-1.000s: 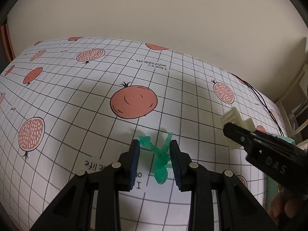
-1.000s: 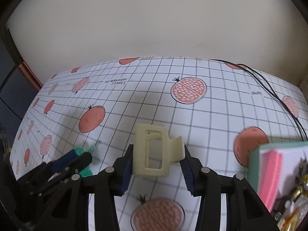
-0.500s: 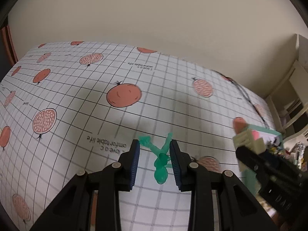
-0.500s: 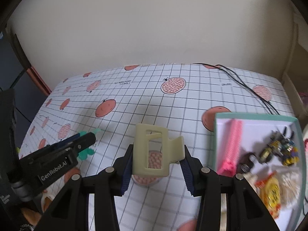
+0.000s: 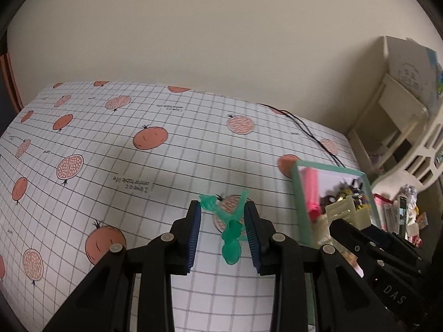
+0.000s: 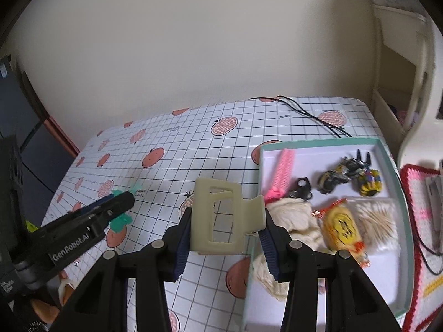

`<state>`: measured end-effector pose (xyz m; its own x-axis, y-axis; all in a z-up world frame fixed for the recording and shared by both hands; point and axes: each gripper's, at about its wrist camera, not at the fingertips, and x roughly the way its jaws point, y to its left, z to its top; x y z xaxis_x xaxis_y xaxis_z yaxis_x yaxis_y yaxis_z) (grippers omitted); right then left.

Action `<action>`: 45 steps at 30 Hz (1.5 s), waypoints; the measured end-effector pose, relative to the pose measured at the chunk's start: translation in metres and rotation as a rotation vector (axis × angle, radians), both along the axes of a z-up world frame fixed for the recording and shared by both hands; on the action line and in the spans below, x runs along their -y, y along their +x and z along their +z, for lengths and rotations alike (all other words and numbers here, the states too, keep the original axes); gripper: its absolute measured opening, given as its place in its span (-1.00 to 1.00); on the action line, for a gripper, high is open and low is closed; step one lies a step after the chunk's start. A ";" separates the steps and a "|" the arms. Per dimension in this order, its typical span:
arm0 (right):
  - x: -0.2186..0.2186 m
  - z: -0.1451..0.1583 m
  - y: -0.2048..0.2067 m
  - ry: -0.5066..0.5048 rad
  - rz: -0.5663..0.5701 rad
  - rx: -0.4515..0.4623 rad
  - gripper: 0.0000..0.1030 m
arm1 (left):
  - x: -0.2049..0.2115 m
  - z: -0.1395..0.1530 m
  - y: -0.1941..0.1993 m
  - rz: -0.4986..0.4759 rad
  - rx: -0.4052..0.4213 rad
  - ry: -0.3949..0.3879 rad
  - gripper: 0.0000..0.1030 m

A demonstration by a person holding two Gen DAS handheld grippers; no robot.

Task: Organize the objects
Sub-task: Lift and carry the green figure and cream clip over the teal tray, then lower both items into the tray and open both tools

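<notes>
Cream hair claw clip (image 6: pixel 221 215) is clamped between the two blue-padded fingers of the right gripper (image 6: pixel 225 232), held upright above the gridded tablecloth (image 6: pixel 177 149) just beside the left edge of the teal-rimmed tray (image 6: pixel 387 155); the clip's rectangular cut-out faces the camera and its lever tab projects toward the tray. Green plastic clip (image 5: pixel 231 229) is held in the left gripper (image 5: pixel 223 231), whose fingers are closed on it, with its two prongs spreading upward and its rounded end hanging below the pads. In the right wrist view the left gripper (image 6: pixel 116 207) appears at the left, well apart from the tray, with green plastic visible at its tip. In the left wrist view the right gripper (image 5: pixel 349 221) sits over the tray's (image 5: pixel 296 193) near side with the cream clip (image 5: pixel 347 211) at its tip. Tray contents, all lying on the white floor: a pink comb-like piece (image 6: pixel 281 173) along the left wall, a small black item (image 6: pixel 301 188) next to it, a yellow-and-black toy robot (image 6: pixel 349 175) toward the far right, a yellow wrapped snack (image 6: pixel 343 228) in the middle, a clear bag of toothpicks (image 6: pixel 378 222) touching it on the right, and cream fabric (image 6: pixel 293 215) at the near left. A black cable (image 6: pixel 313 113) lies on the cloth beyond the tray, and a crocheted mat (image 6: pixel 415 182) lies to the right of it
</notes>
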<state>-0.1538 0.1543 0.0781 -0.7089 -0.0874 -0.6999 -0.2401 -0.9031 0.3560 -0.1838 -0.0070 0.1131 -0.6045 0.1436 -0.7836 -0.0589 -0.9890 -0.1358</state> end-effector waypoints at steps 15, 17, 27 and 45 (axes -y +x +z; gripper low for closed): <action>-0.063 -0.018 0.046 -0.006 -0.107 0.014 -0.06 | -0.075 0.001 0.038 -0.116 -0.026 -0.007 -0.36; -0.072 -0.020 0.049 -0.013 -0.125 0.016 -0.06 | -0.085 0.000 0.038 -0.132 -0.024 -0.001 -0.36; -0.102 -0.026 0.064 -0.020 -0.203 0.016 -0.06 | -0.121 -0.007 0.046 -0.196 -0.014 0.033 -0.36; -0.118 -0.065 0.048 0.022 -0.229 0.116 -0.06 | -0.157 -0.049 0.035 -0.265 0.056 0.072 -0.35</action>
